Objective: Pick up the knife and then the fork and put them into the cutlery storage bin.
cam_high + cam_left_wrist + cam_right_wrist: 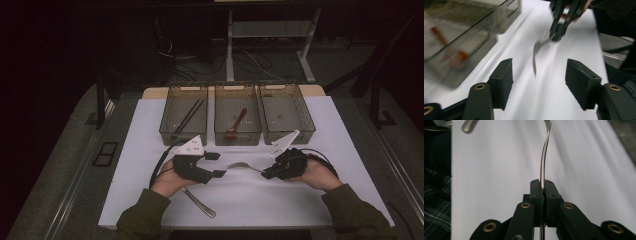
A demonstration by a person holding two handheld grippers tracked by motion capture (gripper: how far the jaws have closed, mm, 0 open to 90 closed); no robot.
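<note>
While the right tongs (542,188) are pinching the curved silver metal utensil (243,165) by its handle | left tongs (537,83) are standing spread, nothing between them, just beside its tip | bare white surface (280,197) is lying around.

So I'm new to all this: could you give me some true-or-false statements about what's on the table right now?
1. The right tool is shut on a metal utensil. True.
2. The left tool grips that utensil too. False: its jaws are open with nothing between them.
3. Three bins stand in a row at the back. True.
4. The middle bin is empty. False: a red spoon lies in it.
5. The left bin holds dark sticks. True.
</note>
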